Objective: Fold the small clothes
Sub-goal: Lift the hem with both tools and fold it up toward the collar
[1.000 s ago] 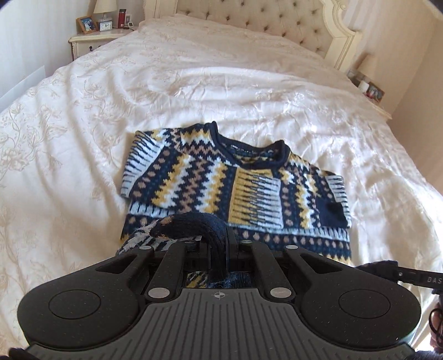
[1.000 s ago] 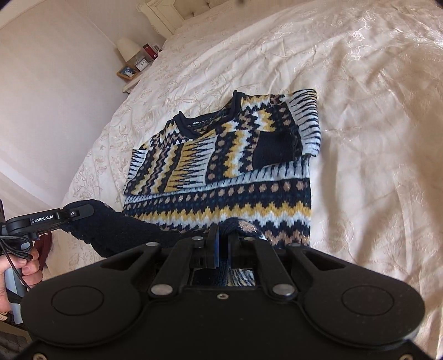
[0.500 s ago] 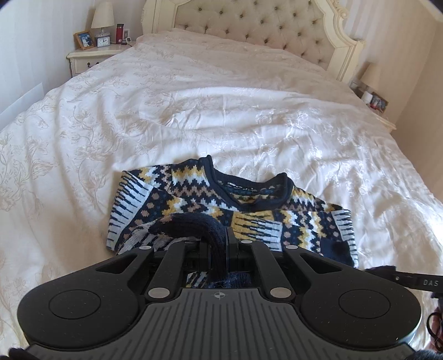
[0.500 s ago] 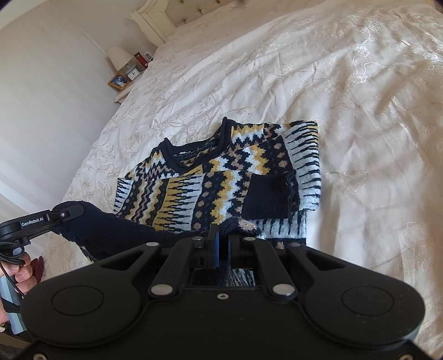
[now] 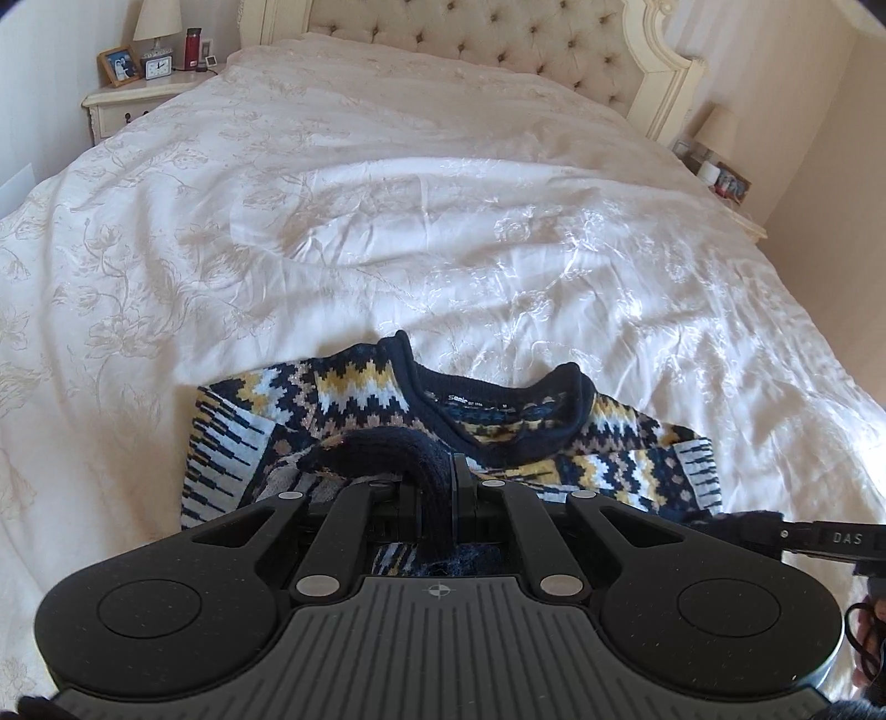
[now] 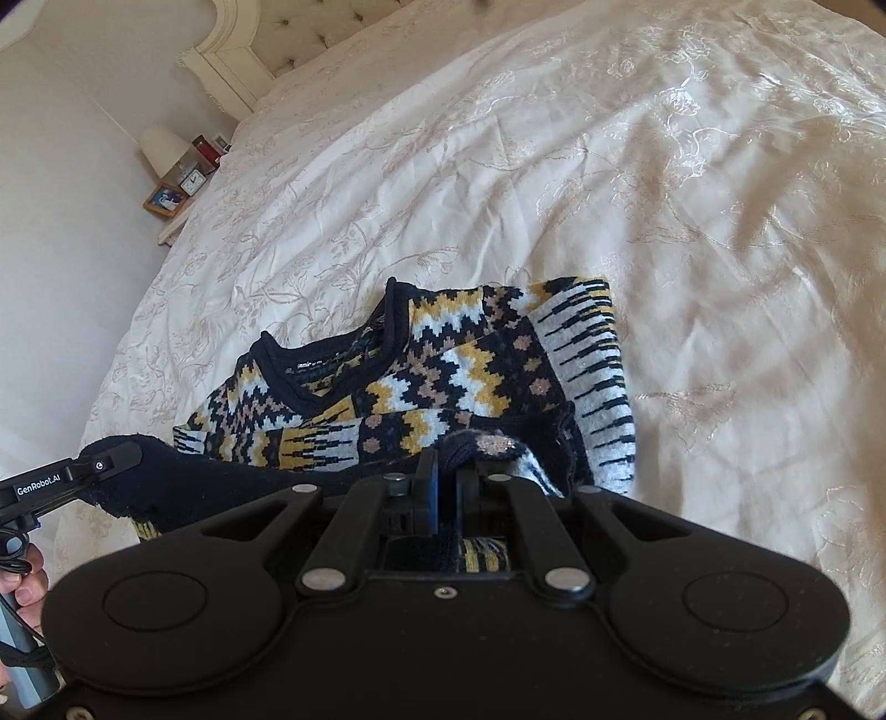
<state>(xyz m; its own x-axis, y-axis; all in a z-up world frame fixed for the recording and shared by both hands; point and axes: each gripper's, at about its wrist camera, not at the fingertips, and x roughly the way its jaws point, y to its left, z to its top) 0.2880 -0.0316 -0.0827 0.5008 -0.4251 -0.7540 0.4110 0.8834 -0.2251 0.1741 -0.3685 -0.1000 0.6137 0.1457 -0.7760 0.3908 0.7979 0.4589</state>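
A small knitted sweater point(image 5: 354, 387) in navy, yellow, white and tan zigzags lies on the bed, collar point(image 5: 498, 404) toward the headboard. My left gripper point(image 5: 437, 471) is shut on the navy hem at the sweater's left bottom corner, with the dark ribbing bunched over its fingers. My right gripper point(image 6: 446, 471) is shut on the hem at the right bottom corner. The sweater point(image 6: 470, 360) shows only its upper part beyond the raised hem. The left gripper point(image 6: 105, 465) also shows at the left edge of the right wrist view, holding the dark hem.
The cream embroidered bedspread point(image 5: 415, 194) stretches up to a tufted headboard point(image 5: 470, 39). A nightstand point(image 5: 138, 99) with a lamp, clock and photo frame stands far left; another point(image 5: 720, 177) stands far right. A person's hand point(image 6: 22, 581) shows at the left edge.
Both grippers have carried the bottom hem up over the sweater toward the collar. Less of the patterned body shows now, and the headboard has come into fuller view.
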